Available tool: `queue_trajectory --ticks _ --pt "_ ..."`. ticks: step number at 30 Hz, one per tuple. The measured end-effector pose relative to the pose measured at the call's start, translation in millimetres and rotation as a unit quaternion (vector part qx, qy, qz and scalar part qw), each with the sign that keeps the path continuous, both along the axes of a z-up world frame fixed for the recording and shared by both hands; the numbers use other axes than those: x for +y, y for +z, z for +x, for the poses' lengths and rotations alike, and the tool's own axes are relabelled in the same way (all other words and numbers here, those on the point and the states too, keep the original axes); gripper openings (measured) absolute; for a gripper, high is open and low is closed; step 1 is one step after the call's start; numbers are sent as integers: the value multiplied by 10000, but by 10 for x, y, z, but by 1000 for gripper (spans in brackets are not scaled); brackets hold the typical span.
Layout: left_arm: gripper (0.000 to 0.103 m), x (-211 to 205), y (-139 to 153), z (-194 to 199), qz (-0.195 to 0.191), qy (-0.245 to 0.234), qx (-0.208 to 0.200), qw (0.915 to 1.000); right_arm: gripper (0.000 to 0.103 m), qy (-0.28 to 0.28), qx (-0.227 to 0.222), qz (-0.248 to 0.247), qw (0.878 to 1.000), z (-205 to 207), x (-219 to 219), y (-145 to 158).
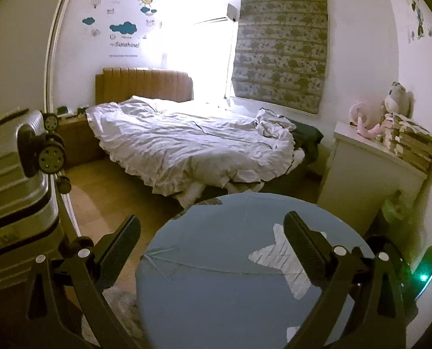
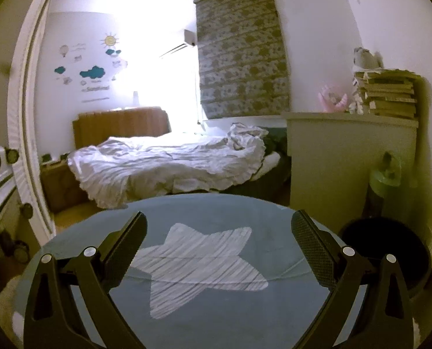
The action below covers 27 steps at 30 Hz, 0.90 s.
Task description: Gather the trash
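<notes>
Both hand-held grippers, left point(image 1: 213, 232) and right point(image 2: 219, 229), gape over star rug point(image 2: 198, 270)

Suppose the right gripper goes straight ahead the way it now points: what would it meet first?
Probably the round blue surface with the white star. The open right gripper hangs over it, empty. If it clears the far edge, the bed comes next; depth is unclear.

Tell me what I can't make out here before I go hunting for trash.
- Black bin: inside too dark, right wrist view.
- Floor beyond the round blue table: hidden by the tabletop, both views.
- Wall beside the bed: washed out by glare.
- Nightstand items: too small.
</notes>
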<state>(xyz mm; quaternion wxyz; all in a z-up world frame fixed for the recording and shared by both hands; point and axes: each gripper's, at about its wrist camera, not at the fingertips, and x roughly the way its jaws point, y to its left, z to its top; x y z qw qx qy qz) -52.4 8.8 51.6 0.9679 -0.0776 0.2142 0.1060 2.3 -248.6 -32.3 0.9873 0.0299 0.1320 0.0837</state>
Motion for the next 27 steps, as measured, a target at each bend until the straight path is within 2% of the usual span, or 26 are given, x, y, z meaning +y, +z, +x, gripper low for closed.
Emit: queue_trajectory --ticks 27 --pt "98 -94 -146 22 61 -423 237 9988 98 48 79 217 9997 13 -59 -2"
